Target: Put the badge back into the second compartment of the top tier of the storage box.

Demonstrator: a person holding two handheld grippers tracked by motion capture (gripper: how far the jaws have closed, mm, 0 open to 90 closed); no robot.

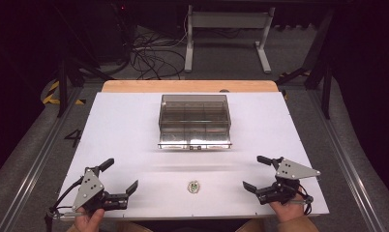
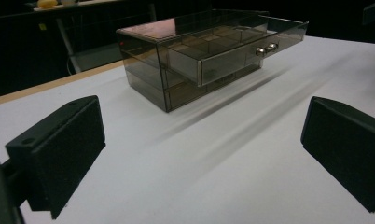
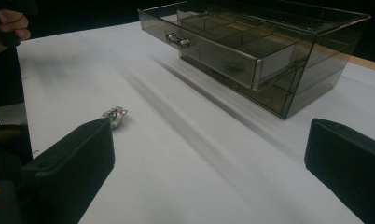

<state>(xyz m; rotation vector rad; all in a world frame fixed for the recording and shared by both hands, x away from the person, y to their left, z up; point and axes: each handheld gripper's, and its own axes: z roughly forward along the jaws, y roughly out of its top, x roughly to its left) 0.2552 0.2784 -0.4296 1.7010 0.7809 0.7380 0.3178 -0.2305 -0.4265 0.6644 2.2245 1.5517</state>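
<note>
At the near edge of the white tabletop, the left tool is held with its jaws spread wide, nothing between them. A small green-stoned brooch is seen between the two tools, well short of the smoky box, whose upper drawer is pulled out. The right tool is likewise held apart and empty.

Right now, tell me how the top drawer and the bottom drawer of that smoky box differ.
The top drawer is pulled out toward the person; the bottom drawer sits pushed in. The top drawer's divided compartments lie open to view from above; the bottom drawer's are covered by the box and the drawer above. The top drawer's two metal knobs show clearly. Both are smoky, see-through plastic.
</note>
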